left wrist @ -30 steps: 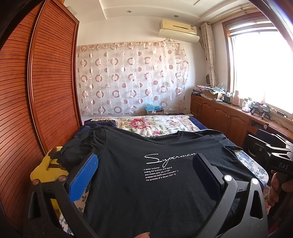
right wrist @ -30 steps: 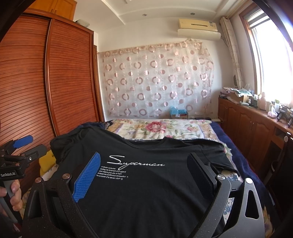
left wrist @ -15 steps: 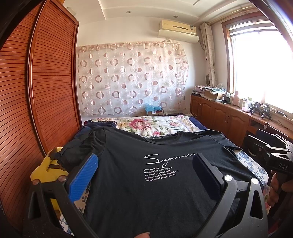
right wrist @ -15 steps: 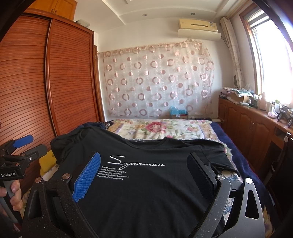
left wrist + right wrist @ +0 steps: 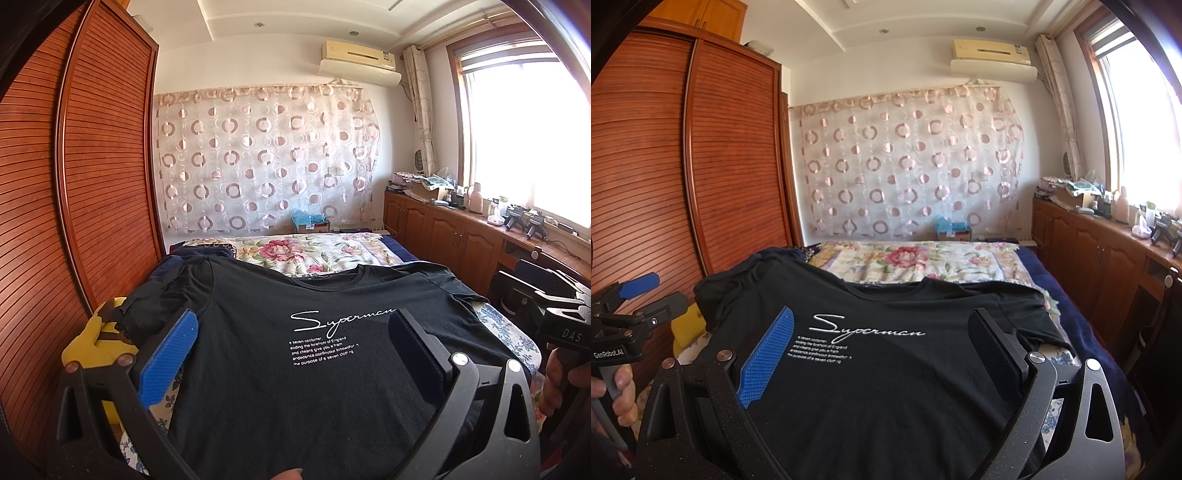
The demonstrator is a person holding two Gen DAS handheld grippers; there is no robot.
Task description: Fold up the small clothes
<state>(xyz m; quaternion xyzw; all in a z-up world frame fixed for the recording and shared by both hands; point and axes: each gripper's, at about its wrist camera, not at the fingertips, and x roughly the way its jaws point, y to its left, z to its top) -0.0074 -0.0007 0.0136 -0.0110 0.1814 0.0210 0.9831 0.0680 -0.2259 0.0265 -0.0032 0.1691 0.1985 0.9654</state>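
on bed, black t-shirt [image 5: 295, 369] flat; both tools wide open, empty; yellow toy [image 5: 88, 343] clearer left.

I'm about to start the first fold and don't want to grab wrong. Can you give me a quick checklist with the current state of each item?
1. Black T-shirt spread print-up on the bed: ok.
2. Left hand-held gripper open, holding nothing: ok.
3. Right hand-held gripper open, holding nothing: ok.
4. Left sleeve lying flat: not ok, it is bunched near the yellow object.
5. Right sleeve flat: ok, though it reaches the bed's edge.
6. Shirt's bottom hem smooth: cannot tell, it is hidden below both views.
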